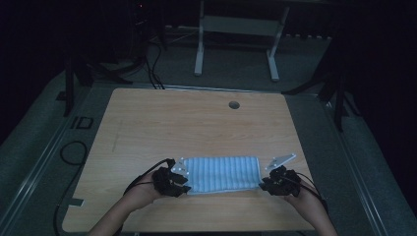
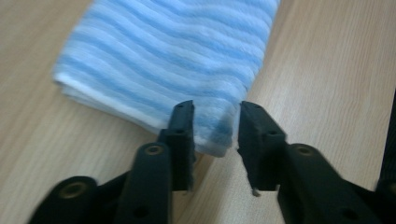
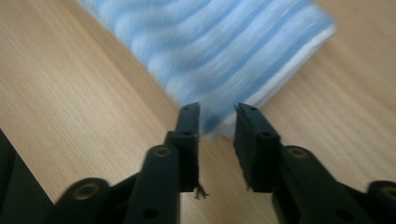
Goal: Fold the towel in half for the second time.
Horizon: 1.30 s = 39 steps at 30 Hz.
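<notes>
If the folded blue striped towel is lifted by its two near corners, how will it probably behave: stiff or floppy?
Probably floppy: the folded towel is soft terry cloth, so its middle would likely sag between the corners. The stacked layers seen at its edge may slip apart or unfold. It seems light, and on the smooth wooden table it would likely slide when pushed, not roll.

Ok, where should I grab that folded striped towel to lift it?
Take the towel by its two near corners, coming in low from the near table edge. It lies flat and folded, and each corner's stacked layers already sit between the open left gripper and right gripper.
</notes>
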Each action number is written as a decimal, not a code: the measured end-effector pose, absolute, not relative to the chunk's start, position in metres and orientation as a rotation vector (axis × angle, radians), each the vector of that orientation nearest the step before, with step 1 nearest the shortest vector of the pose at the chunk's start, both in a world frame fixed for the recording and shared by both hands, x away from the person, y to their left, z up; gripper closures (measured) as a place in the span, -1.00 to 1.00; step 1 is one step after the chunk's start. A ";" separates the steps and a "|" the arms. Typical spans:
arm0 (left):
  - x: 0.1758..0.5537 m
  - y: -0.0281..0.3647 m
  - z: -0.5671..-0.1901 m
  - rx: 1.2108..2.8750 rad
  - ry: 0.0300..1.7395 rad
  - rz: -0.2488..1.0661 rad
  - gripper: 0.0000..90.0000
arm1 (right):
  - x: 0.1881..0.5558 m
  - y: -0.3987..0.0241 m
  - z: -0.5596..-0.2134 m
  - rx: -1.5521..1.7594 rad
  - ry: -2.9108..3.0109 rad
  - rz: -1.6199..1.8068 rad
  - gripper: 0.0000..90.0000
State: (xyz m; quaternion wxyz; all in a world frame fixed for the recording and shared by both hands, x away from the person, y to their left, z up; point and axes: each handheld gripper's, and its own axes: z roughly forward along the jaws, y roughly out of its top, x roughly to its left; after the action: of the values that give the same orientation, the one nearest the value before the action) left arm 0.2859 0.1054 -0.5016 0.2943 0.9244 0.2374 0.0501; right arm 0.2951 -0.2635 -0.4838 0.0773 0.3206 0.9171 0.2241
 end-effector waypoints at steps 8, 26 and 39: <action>0.300 0.100 -0.493 2.419 0.693 0.177 0.14 | 0.312 -0.252 -0.469 0.953 2.690 0.707 0.37; 0.330 0.074 -0.534 2.447 0.737 0.101 -0.31 | 0.350 -0.236 -0.522 1.008 2.775 0.649 -0.02; 0.350 0.086 -0.533 2.472 0.751 0.133 -0.31 | 0.369 -0.219 -0.522 1.000 2.789 0.605 -0.05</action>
State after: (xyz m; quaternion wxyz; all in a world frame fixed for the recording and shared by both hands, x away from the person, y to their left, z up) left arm 0.3497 0.0862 -0.5331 0.2737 0.9190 0.2793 0.0496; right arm 0.3692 -0.2192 -0.5223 0.0587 0.3302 0.9207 0.1996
